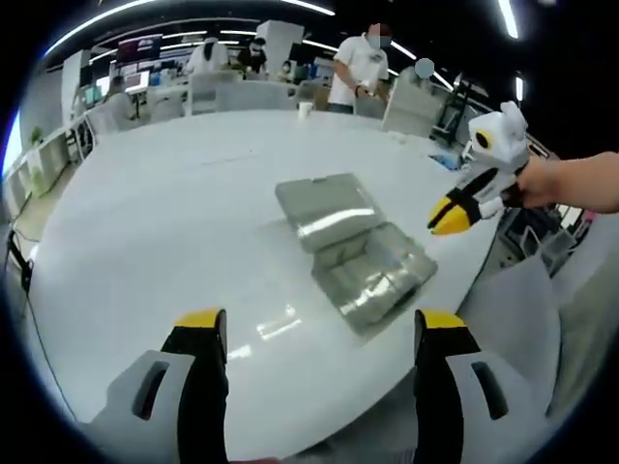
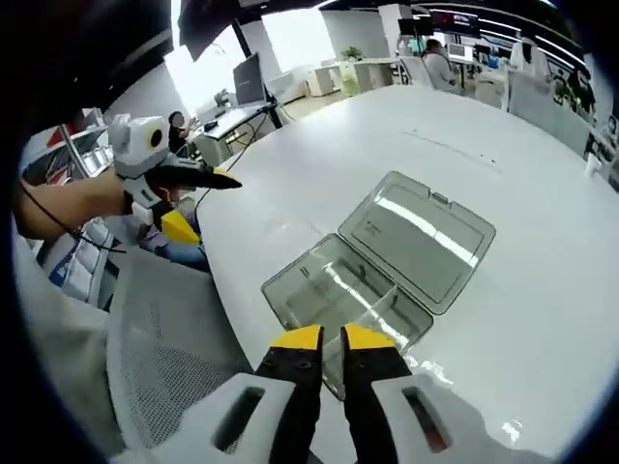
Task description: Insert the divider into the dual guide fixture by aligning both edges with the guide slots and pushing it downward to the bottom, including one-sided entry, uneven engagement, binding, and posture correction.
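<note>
Open-plan office, judging by what rings the big white table [image 1: 174, 222]. Toward the top of the left gripper view: rows of desks with monitors [image 1: 135, 82], white chairs [image 1: 237, 95], long strip lights [image 1: 97, 19] on a dark ceiling, and people [image 1: 358, 68] standing among the workstations. At upper left of the right gripper view: a bright window [image 2: 295, 39], a dark monitor [image 2: 249, 77] on a desk with trailing cables. At upper right there: more desks and screens [image 2: 455, 19], with a seated person [image 2: 440, 63]. Lower left there: a grey mesh office chair [image 2: 164, 338].
</note>
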{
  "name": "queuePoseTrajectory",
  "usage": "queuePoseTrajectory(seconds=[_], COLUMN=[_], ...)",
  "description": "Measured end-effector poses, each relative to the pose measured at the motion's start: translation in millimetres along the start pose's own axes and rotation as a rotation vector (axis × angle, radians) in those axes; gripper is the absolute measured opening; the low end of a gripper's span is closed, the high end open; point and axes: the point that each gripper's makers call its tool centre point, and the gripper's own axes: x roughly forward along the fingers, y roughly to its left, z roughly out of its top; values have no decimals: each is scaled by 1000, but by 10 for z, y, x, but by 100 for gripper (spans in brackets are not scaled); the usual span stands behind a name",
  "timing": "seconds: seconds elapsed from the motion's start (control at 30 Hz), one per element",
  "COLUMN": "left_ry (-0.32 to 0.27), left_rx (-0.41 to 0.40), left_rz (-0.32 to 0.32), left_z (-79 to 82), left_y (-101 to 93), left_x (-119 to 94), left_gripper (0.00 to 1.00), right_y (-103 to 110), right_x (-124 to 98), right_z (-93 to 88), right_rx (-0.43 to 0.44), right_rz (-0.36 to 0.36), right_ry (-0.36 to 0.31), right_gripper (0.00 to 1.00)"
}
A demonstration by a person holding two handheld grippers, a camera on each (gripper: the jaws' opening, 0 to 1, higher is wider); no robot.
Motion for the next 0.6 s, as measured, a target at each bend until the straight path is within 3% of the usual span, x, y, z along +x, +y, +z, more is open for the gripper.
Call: queuePoseTrajectory(seconds=[0.3, 0.4, 0.5, 0.6], left_ry=[64, 76, 91, 119], left_rx=[-8, -12, -32, -33], left_rz=[49, 65, 85, 102], left_z=[-131, -140, -159, -193], left_y=[47, 76, 132, 147], left_x=[81, 102, 136, 180], left_gripper=[72, 71, 70, 68], right_y=[111, 149, 183, 218], right_x=[-126, -171, -182, -205], right_z=[-147, -123, -152, -176], right_rx=[-62, -79, -92, -126], right_rz=[25, 43, 51, 50], right_ry=[-84, -139, -146, -150], right_gripper=[10, 15, 22, 23])
